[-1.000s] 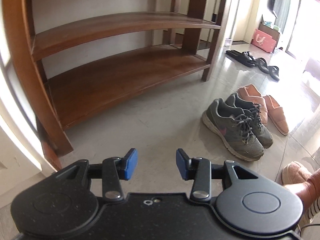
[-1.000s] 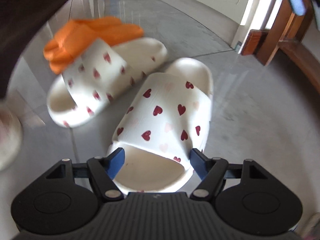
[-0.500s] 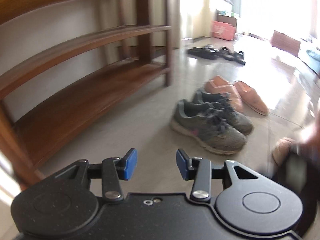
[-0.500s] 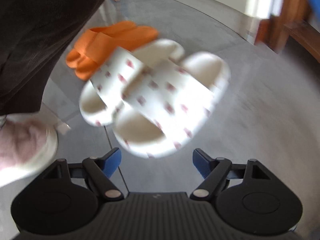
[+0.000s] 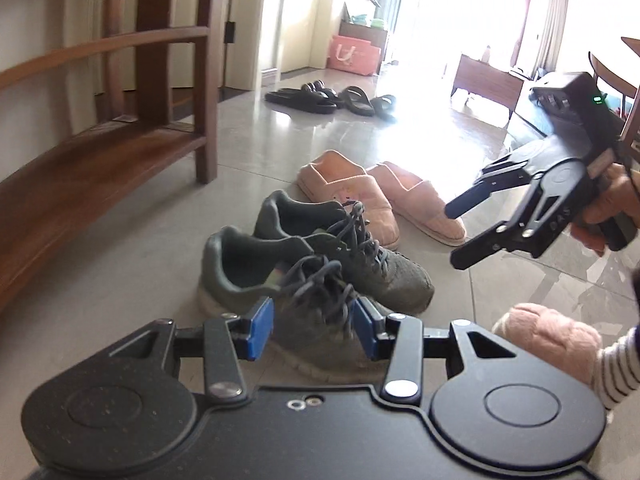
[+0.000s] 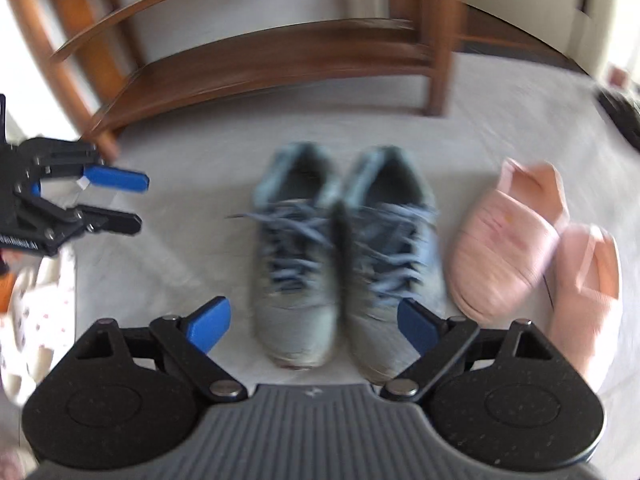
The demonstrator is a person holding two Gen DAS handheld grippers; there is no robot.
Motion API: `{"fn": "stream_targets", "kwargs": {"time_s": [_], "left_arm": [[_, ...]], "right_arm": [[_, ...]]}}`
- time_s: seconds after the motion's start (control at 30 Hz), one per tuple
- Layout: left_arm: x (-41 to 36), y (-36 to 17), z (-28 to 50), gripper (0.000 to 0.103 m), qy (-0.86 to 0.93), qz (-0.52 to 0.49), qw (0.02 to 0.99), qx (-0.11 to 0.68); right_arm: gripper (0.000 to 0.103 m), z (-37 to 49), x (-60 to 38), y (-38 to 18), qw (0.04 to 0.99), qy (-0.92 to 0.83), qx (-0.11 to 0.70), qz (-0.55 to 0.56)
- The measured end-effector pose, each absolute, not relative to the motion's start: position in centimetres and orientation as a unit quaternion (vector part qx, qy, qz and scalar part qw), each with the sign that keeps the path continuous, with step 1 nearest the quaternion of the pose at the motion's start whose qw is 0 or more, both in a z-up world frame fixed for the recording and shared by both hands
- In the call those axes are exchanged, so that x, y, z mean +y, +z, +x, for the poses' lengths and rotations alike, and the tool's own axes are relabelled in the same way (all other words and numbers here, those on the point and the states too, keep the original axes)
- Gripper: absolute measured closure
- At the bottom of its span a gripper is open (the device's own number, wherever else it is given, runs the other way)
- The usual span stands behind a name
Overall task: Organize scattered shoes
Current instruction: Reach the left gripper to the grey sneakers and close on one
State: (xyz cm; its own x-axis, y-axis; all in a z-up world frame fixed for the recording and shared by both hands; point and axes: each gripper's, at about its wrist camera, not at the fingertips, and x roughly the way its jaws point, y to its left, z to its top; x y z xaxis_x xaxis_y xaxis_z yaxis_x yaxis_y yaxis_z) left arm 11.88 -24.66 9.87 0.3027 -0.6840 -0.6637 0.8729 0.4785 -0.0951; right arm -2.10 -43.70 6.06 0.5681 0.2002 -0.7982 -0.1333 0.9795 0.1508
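A pair of grey sneakers stands side by side on the floor in front of the wooden shoe rack. My left gripper hovers open just above and behind the nearer sneaker, with nothing gripped. My right gripper hangs over the sneakers' toes. Its jaws are opening wide, and both toes show between the fingers, untouched. Two pink slippers lie beside the sneakers.
Several black sandals lie farther off near a doorway. A white slide with red hearts rests at the left edge of the right wrist view. A person's foot in a fluffy pink slipper stands close on the right.
The right gripper left the heart slides, swung over to the grey sneakers and spread its jaws wider. The left gripper turned from the rack and came lower and closer to the sneakers.
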Motion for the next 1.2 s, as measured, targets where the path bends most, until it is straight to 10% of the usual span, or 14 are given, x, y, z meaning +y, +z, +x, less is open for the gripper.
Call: {"fn": "stream_targets", "kwargs": {"time_s": [0.33, 0.7, 1.2], "left_arm": [[-33.0, 4.7, 13.4, 0.074, -0.513, 0.353, 0.730, 0.282], [-25.2, 8.2, 13.8, 0.096, -0.477, 0.127, 0.796, 0.350], [-16.3, 12.3, 8.1, 0.103, -0.451, 0.170, 0.790, 0.379]], "right_arm": [[0.011, -2.9, -46.1, 3.6, 0.889, 0.084, 0.439, 0.098], [0.011, -2.3, -44.7, 5.6, 0.906, 0.105, 0.403, 0.073], [0.011, -0.1, -39.4, 5.3, 0.894, 0.173, 0.413, 0.028]]}}
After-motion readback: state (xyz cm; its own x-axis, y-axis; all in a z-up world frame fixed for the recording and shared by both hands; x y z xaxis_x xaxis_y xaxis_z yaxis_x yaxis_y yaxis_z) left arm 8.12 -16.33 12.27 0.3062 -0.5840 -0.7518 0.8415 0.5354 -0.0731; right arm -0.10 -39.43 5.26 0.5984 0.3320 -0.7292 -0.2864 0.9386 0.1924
